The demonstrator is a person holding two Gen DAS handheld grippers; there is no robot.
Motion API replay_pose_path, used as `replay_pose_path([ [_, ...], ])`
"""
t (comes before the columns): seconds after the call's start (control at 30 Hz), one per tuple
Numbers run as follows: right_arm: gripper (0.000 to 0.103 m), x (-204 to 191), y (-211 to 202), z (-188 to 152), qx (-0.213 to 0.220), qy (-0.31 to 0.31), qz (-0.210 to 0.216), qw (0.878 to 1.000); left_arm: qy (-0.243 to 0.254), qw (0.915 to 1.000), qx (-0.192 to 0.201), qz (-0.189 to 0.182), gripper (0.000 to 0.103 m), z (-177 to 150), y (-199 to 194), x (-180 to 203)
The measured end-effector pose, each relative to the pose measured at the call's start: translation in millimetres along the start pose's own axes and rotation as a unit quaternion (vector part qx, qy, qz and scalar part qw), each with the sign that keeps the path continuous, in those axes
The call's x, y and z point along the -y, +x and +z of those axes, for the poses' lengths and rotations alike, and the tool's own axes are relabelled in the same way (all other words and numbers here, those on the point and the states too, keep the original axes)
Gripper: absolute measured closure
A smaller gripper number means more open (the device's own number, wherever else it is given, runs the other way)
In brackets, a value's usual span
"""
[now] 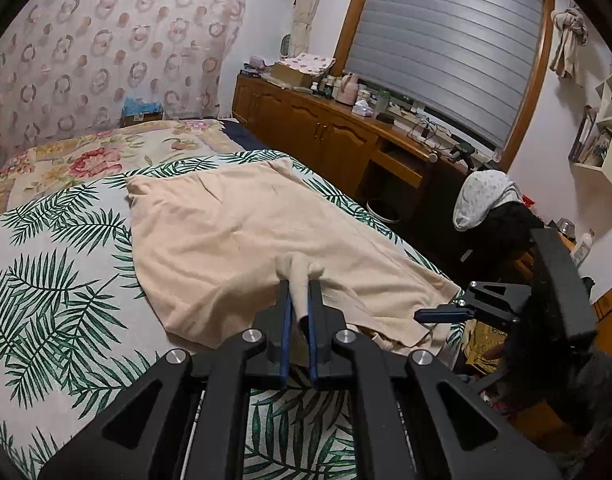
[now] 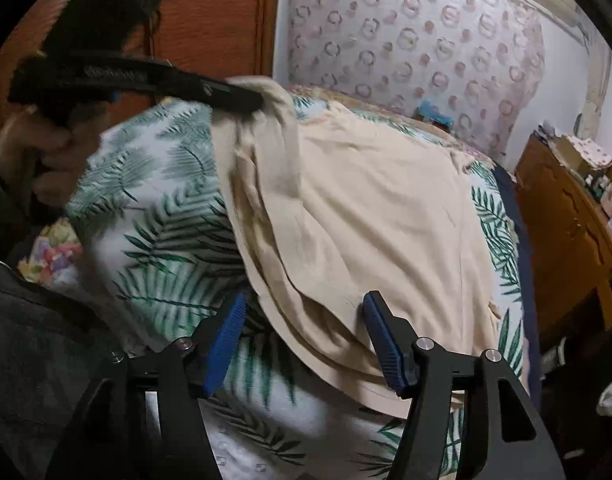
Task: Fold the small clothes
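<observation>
A beige garment (image 1: pixel 242 236) lies spread on the palm-leaf bed cover (image 1: pixel 54 280). My left gripper (image 1: pixel 300 286) is shut on a pinched fold of the garment at its near edge. In the right wrist view the same garment (image 2: pixel 365 208) drapes over the bed, and the left gripper (image 2: pixel 242 98) holds its far left corner, lifted. My right gripper (image 2: pixel 302 304) is open, its blue pads either side of the garment's near edge, not closed on it. The right gripper also shows at the right in the left wrist view (image 1: pixel 441 314).
A wooden sideboard (image 1: pixel 325 132) cluttered with bottles runs along the bed's right side under a shuttered window (image 1: pixel 445 52). A floral quilt (image 1: pixel 98 156) lies at the bed's far end. A chair with clothes (image 1: pixel 489 208) stands to the right.
</observation>
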State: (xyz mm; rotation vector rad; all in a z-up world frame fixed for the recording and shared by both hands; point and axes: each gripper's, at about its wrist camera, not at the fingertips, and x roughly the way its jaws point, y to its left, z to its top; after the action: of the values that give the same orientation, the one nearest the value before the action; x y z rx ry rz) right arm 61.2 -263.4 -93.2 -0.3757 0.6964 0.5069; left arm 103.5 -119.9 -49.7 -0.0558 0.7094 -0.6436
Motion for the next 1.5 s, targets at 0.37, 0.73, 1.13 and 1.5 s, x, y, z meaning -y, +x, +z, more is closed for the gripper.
replay_pose_path([
  [0.37,0.04,26,11,-11,-0.034,0.0,-0.056,0.998,-0.014,0.9999,0.005,0.003,0.096,-5,-4,-9],
  [0.73,0.091,35,18,-4,-0.022,-0.012,-0.037,0.999,-0.024,0.9997,0.007,0.008,0.096,-6,-9,-18],
  [1.13,0.094,70,33,119,0.075,-0.081,-0.088,0.99,-0.03,0.9967,0.046,0.06,0.096,63,1,-69],
  [1.5,0.094,113,142,189,0.046,-0.09,-0.074,0.992,-0.061,0.9913,0.045,0.108,0.096,120,56,-145],
])
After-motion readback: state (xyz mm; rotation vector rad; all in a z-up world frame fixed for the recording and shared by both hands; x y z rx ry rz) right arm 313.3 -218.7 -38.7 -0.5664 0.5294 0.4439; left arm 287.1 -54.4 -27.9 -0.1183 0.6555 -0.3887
